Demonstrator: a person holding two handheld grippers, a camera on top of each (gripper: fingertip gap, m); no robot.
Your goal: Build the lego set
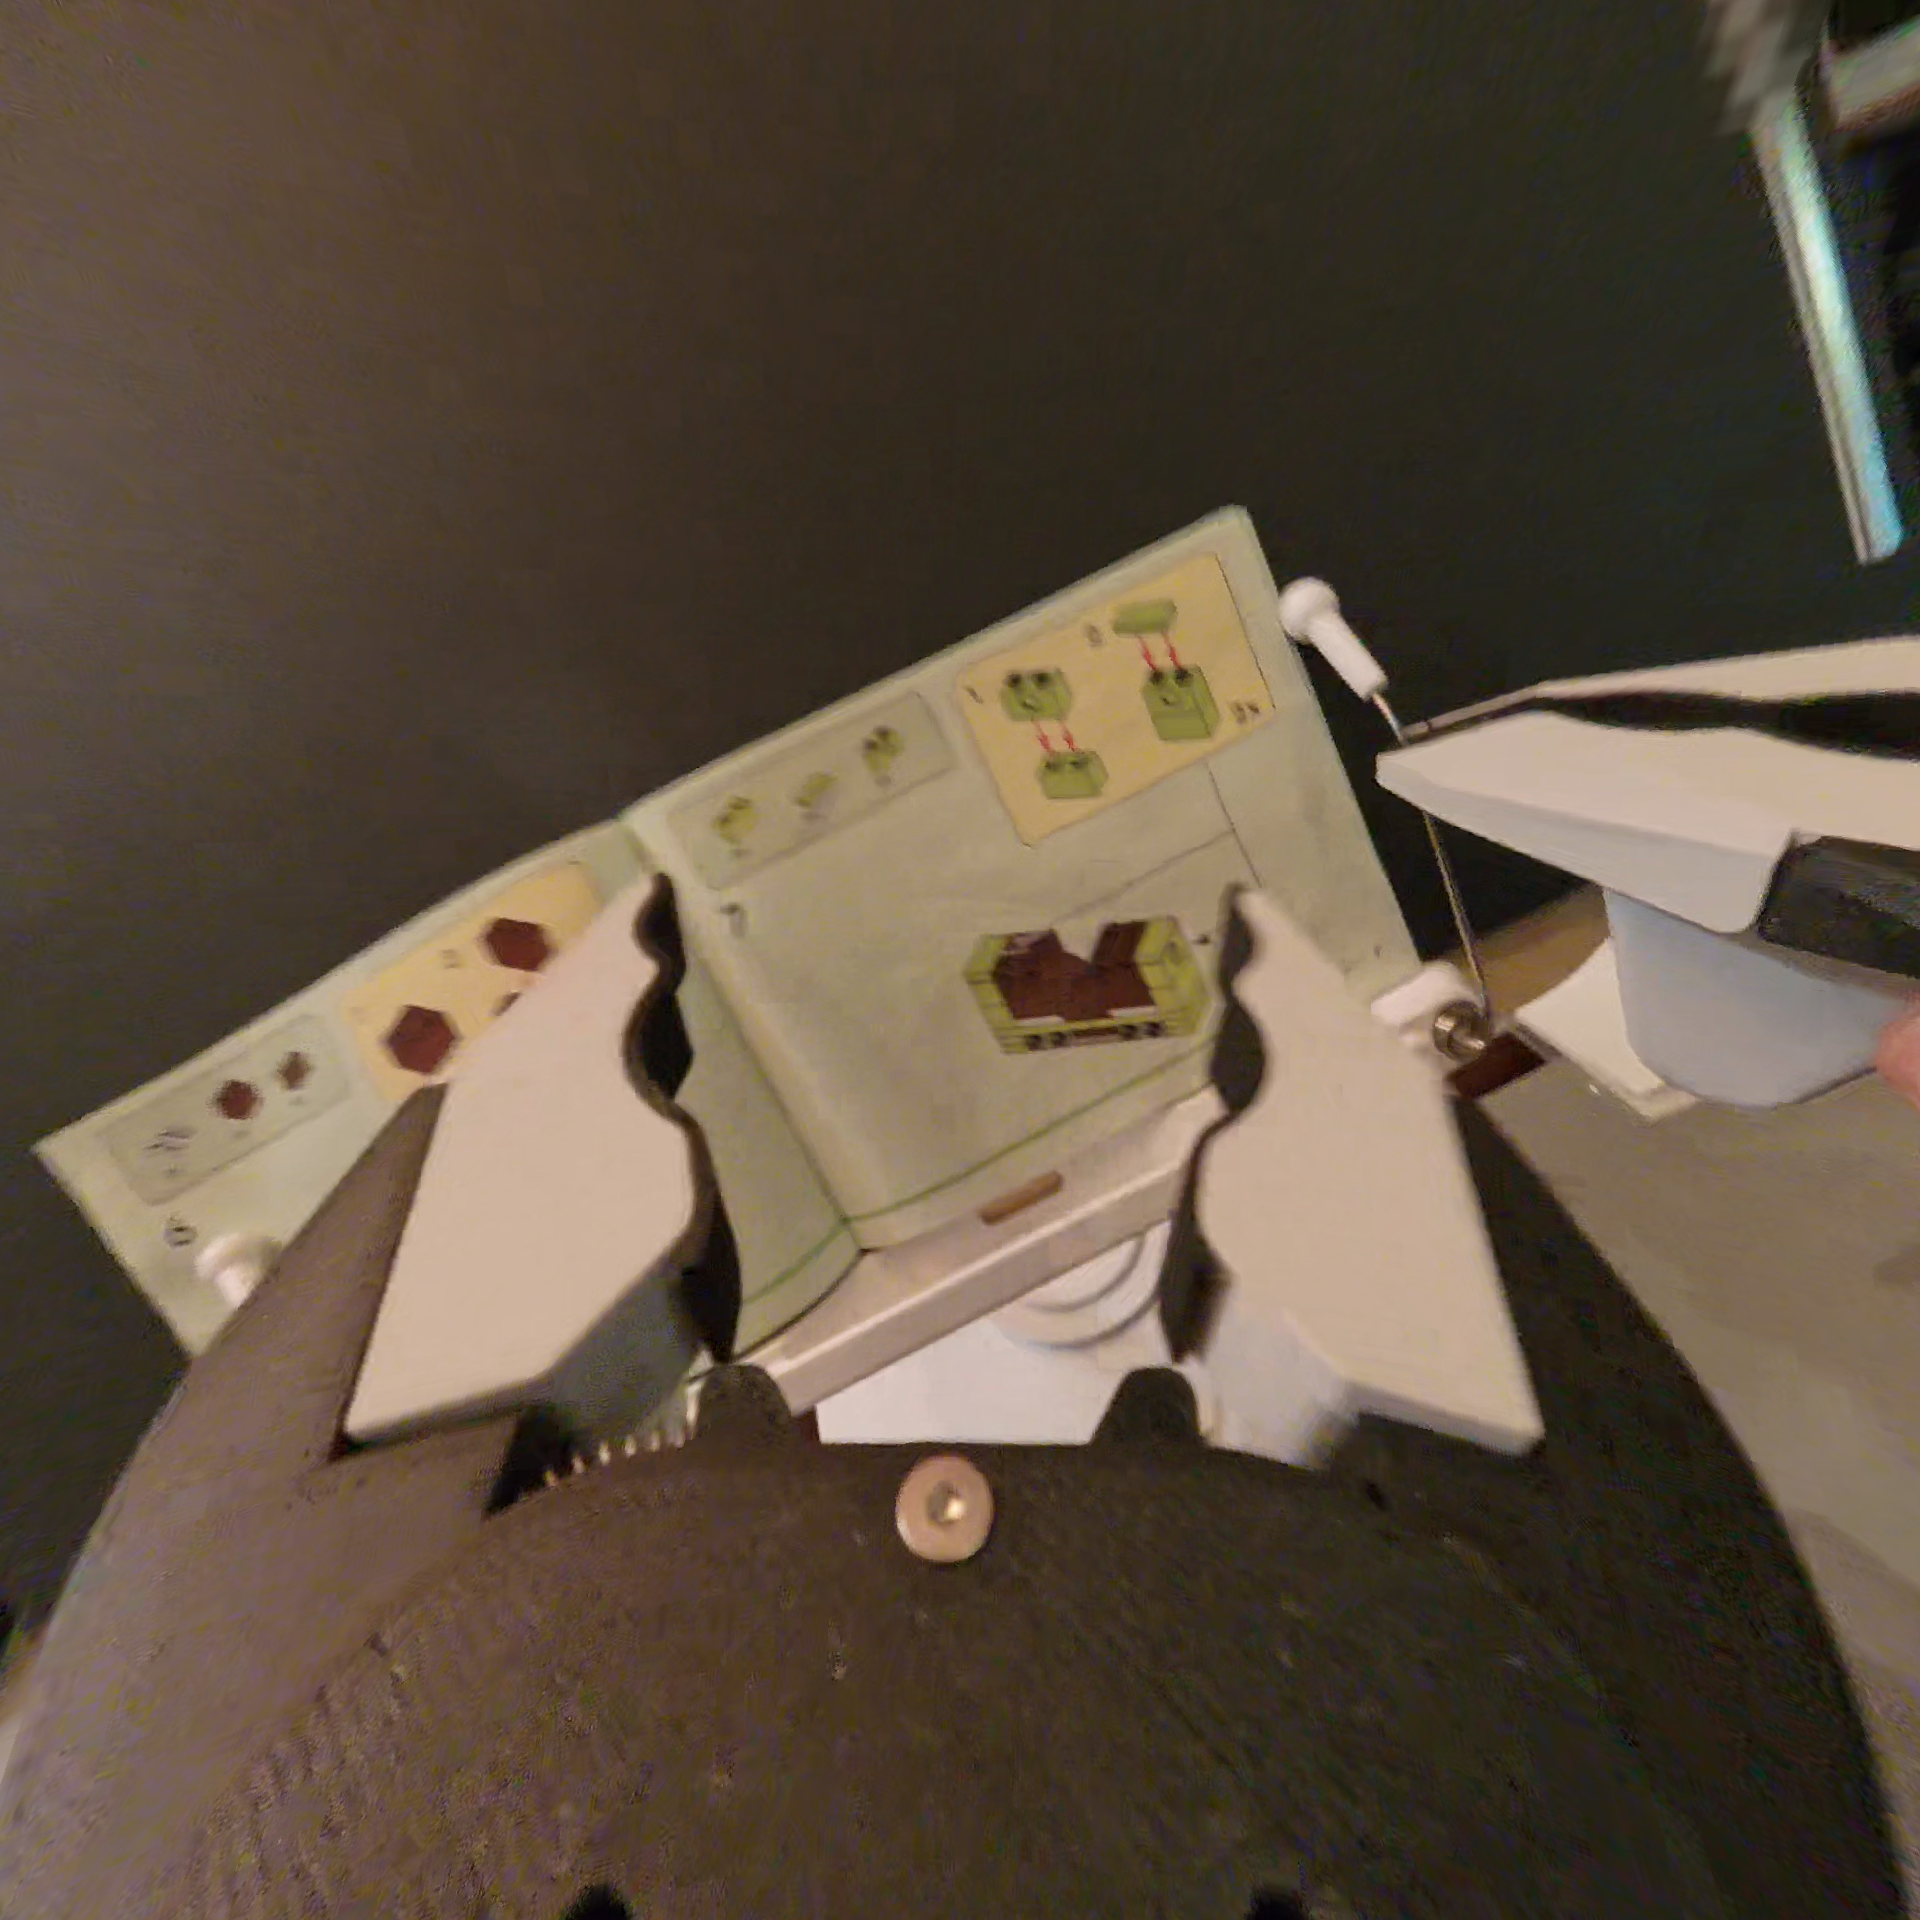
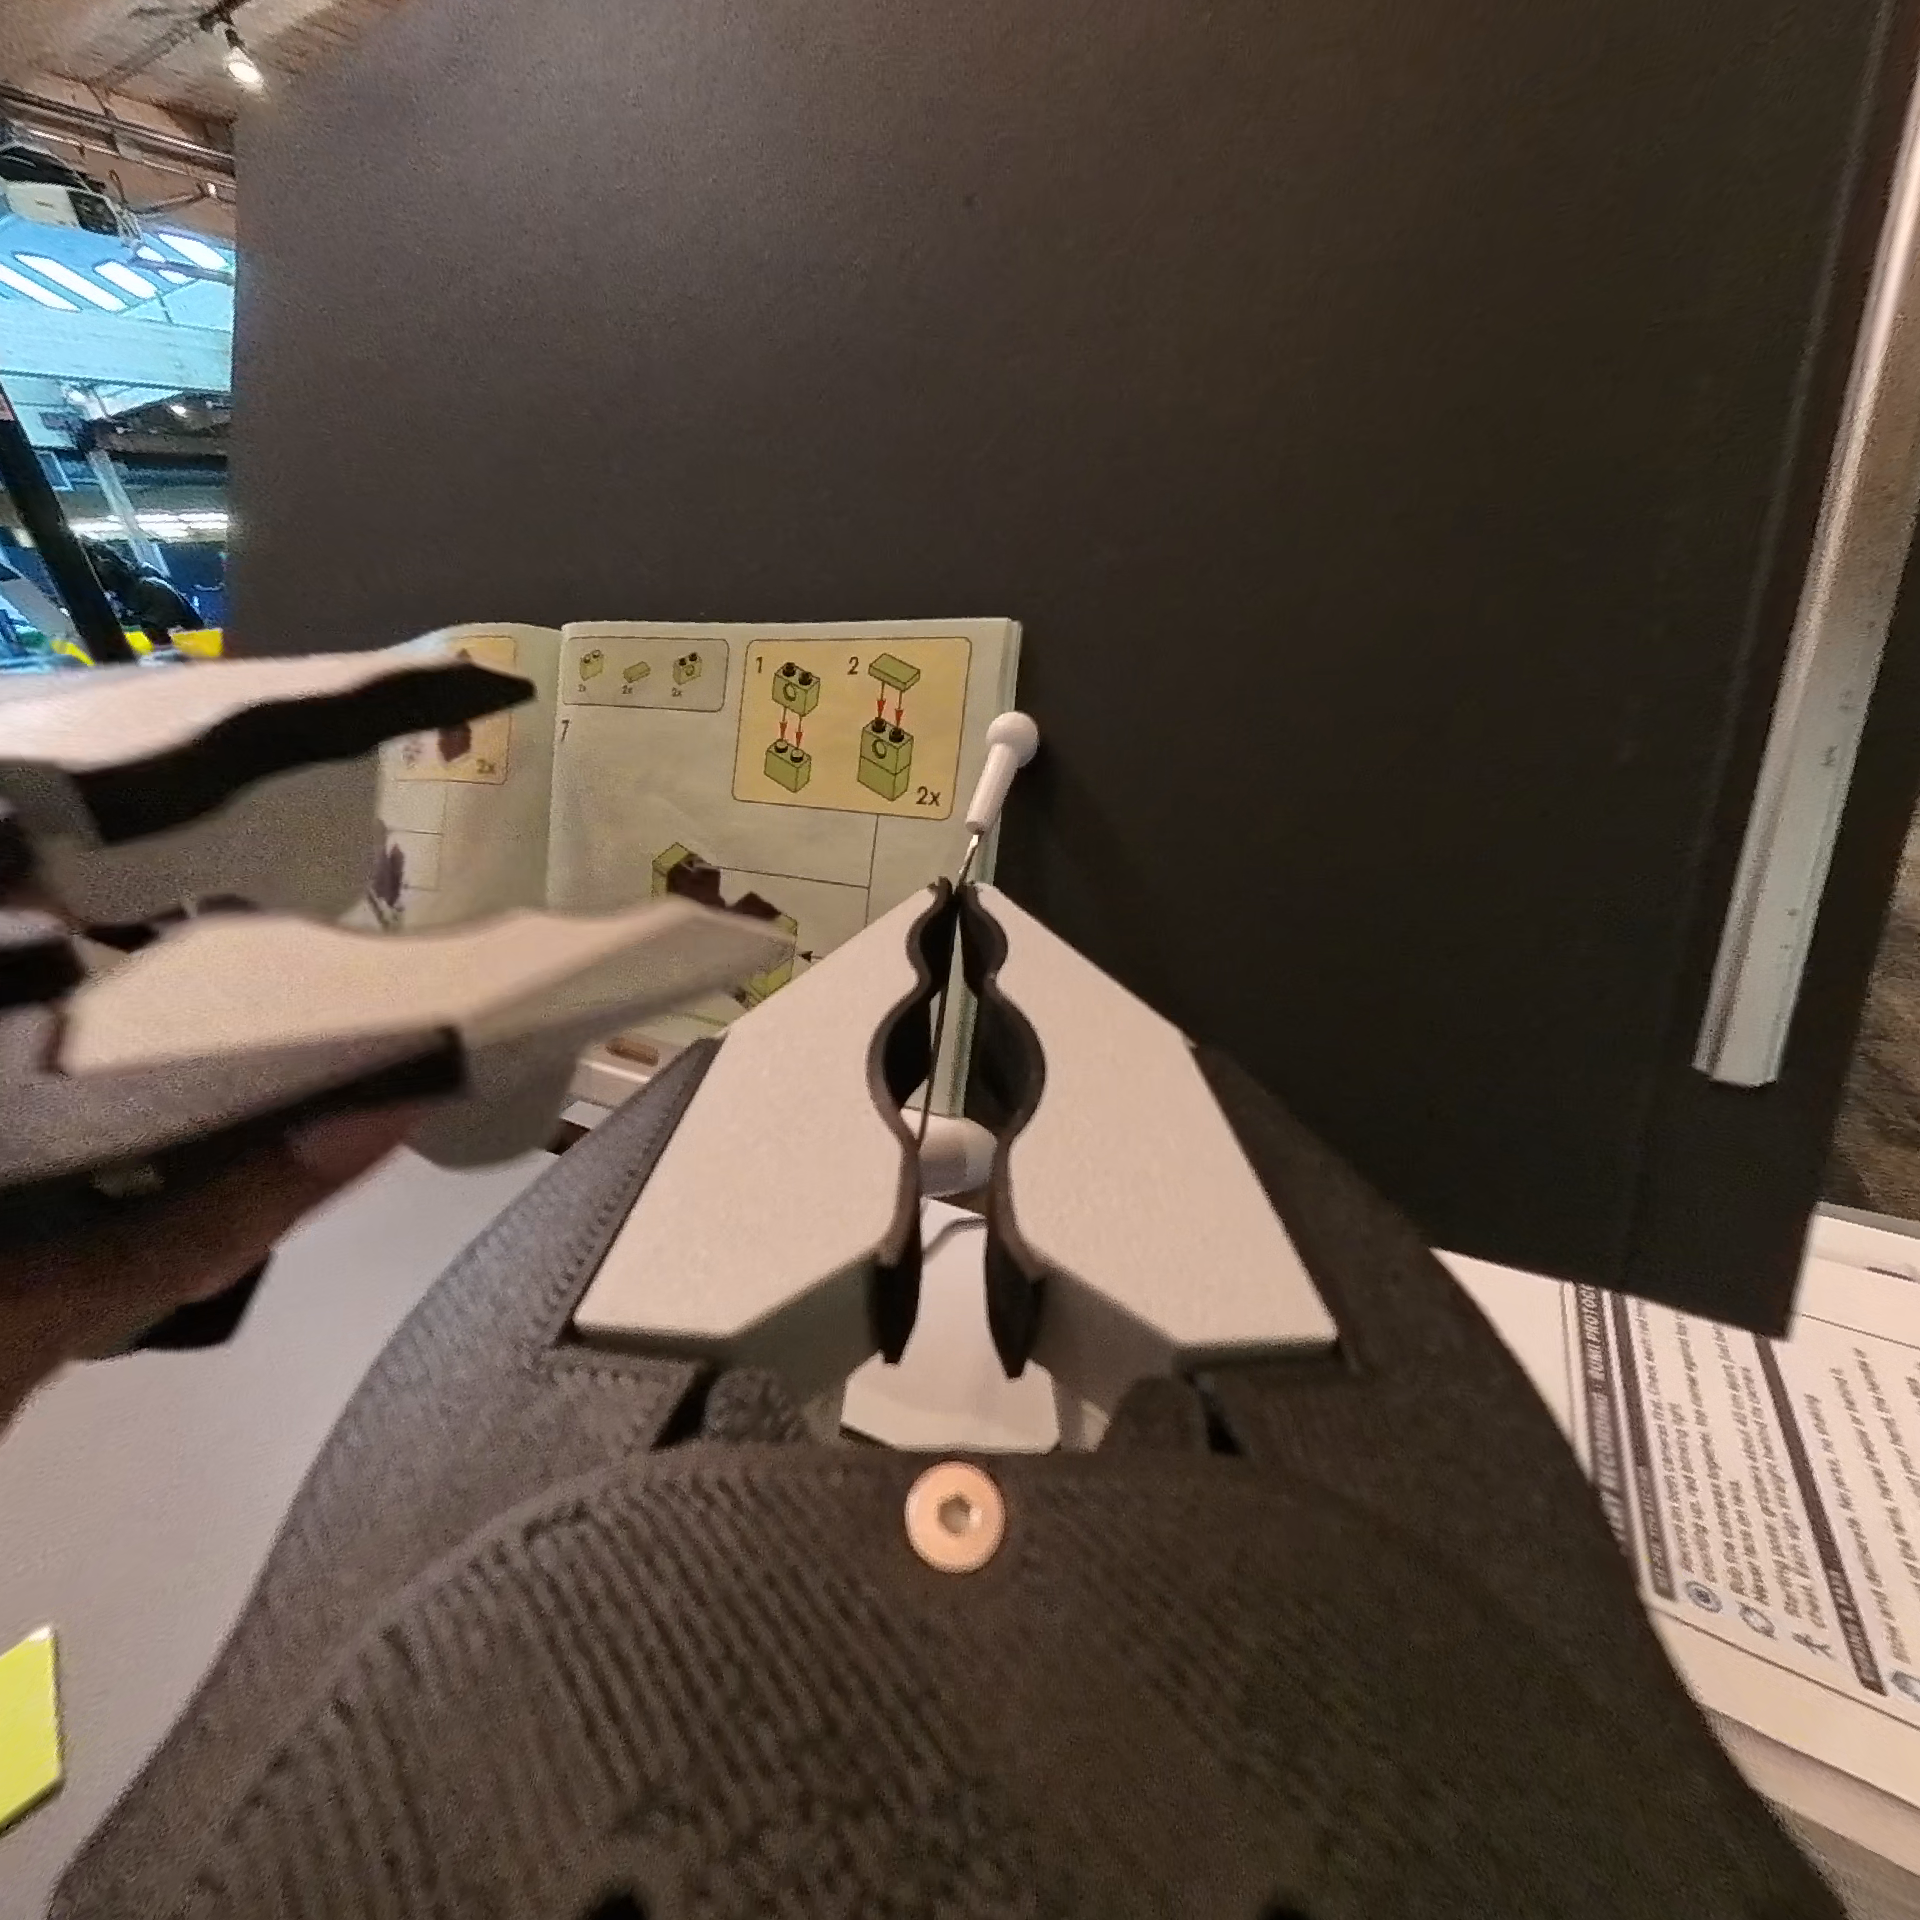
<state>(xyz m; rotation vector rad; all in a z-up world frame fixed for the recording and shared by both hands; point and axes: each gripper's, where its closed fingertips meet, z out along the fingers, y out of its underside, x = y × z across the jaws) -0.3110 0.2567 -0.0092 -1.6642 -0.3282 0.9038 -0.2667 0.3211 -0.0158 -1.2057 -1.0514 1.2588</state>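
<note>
The open instruction booklet (image 1: 935,935) stands on a white book stand (image 1: 987,1278) against a black backboard. My left gripper (image 1: 948,894) is open and empty, its fingers spread just in front of the right-hand page. My right gripper (image 2: 951,888) is shut on the thin wire page-holder arm (image 2: 1006,753) with a white tip, at the booklet's (image 2: 727,790) right edge. In the left wrist view the right gripper (image 1: 1392,769) comes in from the right, on the wire (image 1: 1444,862). In the right wrist view the left gripper (image 2: 655,810) is at the left, blurred. No loose bricks show near either gripper.
The black backboard (image 2: 1247,416) stands close behind the stand. A second white-tipped holder (image 1: 234,1257) sits at the booklet's lower left. A printed paper sheet (image 2: 1766,1538) lies on the grey table at right. A yellow-green flat piece (image 2: 26,1725) shows at the bottom left edge.
</note>
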